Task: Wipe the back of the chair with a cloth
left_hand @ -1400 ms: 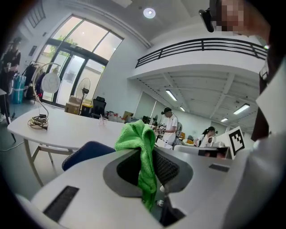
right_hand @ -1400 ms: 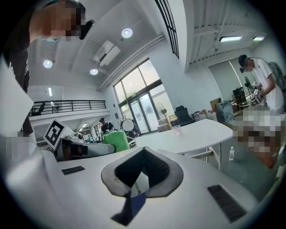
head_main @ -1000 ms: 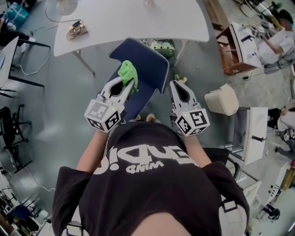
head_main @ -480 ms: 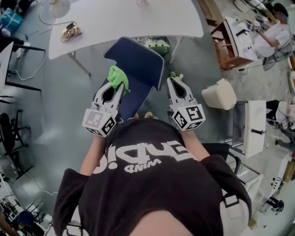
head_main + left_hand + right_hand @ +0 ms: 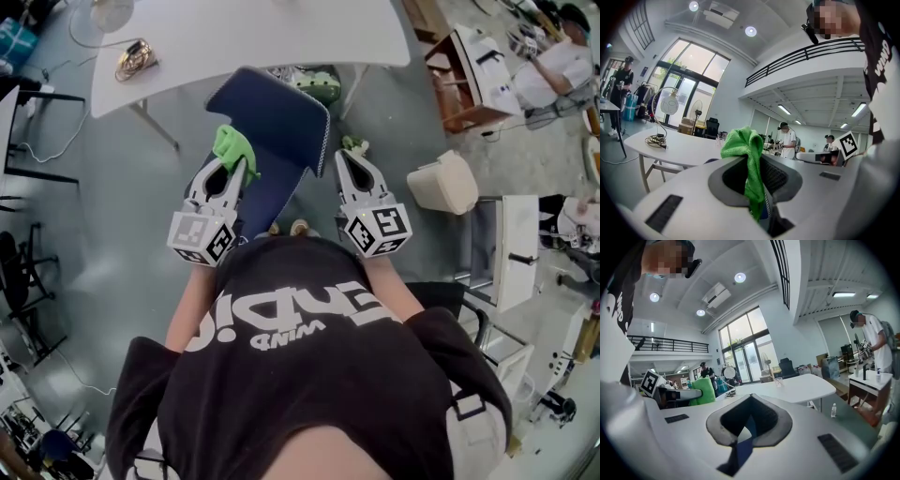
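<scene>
Left gripper is held at the left edge of the chair; jaws are closed on the cloth; cloth is green and bunched; most of it sticks out past the tips, and 1 strip hangs down through the slot between the jaws, as seen in the left gripper view; chair's navy fabric with white stitching is seen under that strip; whether the cloth touches the chair cannot be told.

Right gripper is held just beside the chair's right edge, level with the left one; jaws are closed tip to tip, nothing clamped at the tips; a wedge of chair blue is seen through the slot behind the tips in the right gripper view; contact with the chair cannot be confirmed.

Chair is navy, white piping along 1 edge; it stands on the grey floor between the person and the white table, its far end under the table's edge.

2 marker cubes are seen close to the person's chest, 1 per gripper; a cable coil lies on the table's left part; a cream bin stands on the floor to the right, well apart from the chair.
</scene>
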Tool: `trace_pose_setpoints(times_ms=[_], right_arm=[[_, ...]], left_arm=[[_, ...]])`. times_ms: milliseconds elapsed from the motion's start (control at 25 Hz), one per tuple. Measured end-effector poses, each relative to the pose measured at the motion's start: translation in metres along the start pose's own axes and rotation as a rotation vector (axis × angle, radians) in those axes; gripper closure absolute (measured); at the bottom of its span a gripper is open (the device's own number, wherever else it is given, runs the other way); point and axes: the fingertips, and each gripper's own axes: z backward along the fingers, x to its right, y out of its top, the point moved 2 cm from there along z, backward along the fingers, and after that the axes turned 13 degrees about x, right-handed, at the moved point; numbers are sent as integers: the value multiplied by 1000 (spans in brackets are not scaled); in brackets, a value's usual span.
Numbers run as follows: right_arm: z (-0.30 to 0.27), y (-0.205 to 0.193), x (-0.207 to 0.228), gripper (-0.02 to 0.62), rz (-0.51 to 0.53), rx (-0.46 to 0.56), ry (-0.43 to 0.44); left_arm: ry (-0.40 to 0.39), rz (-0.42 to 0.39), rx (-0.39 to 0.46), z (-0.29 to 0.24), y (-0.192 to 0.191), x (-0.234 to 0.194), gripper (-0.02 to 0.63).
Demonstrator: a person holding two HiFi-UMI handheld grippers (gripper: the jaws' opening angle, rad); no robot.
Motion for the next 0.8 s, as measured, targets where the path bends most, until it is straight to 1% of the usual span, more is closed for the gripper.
trace_pose_setpoints(times_ms=[360,800], right_arm=[[-2,-2,3,603,5,-12,-6],[-1,2,0,603,5,-3,0]], left_arm=[[33,-2,-5,2,0,-12,548],[45,-10,-16,9,0,-16,548]])
